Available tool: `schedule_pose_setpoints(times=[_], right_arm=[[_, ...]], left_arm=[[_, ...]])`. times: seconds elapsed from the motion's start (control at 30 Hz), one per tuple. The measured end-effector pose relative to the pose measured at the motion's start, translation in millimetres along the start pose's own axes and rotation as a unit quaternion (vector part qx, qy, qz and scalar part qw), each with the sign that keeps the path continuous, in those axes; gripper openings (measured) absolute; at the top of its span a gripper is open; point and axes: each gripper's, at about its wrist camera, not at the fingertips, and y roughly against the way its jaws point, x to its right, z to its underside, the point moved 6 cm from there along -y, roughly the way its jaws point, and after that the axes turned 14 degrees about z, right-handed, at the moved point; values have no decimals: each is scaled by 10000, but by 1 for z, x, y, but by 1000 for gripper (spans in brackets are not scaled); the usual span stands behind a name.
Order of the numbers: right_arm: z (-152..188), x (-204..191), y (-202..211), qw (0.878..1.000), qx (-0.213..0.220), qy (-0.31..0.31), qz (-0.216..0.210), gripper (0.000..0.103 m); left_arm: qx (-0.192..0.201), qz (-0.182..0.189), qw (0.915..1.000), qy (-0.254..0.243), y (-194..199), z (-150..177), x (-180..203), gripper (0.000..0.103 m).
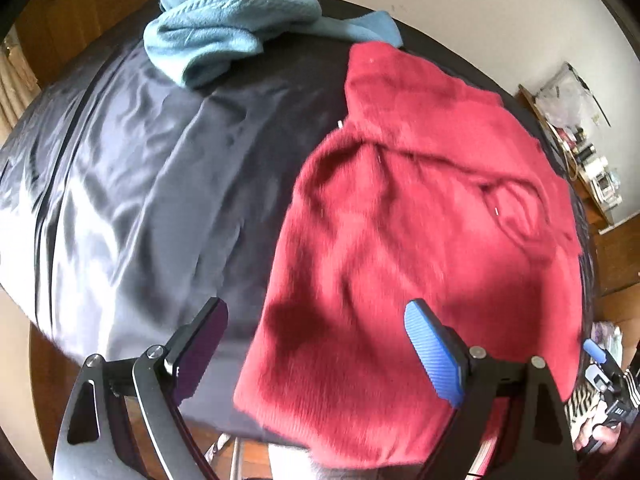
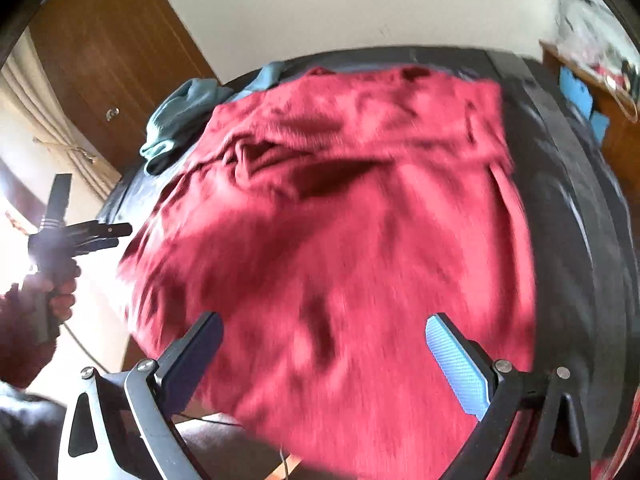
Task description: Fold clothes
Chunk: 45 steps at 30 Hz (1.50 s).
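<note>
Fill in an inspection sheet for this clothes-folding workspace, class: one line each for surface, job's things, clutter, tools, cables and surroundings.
Surface: bed under a dark shiny wrinkled sheet.
Job's things: fuzzy red sweater spread flat, near edge hanging over the bedside; crumpled light blue knitted garment at the far side, unfolded.
Clutter: nothing seen on the bed.
Tools: left tool open, above the sweater's near edge, holding nothing; right tool open, above the sweater, holding nothing.
Cables: thin cable hanging below the hand holding the left tool.
Surroundings: brown wooden door, white wall, beige tied curtain, wooden shelf of small items.
</note>
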Motion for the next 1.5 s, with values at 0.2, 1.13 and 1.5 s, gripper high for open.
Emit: schedule_pose_setpoints(times=[0.2, 1.13, 1.5], right_arm=[[60, 24, 11, 9989, -380, -243, -92, 103], [105, 63, -11, 9916, -740, -811, -678, 85], [110, 63, -20, 9871, -925, -785, -1045, 54]], left_arm=[[-75, 43, 9999, 65, 12, 37, -16, 92], [-21, -58, 9985, 550, 18, 66, -31, 92], [-125, -6, 9984, 549, 12, 72, -25, 92]])
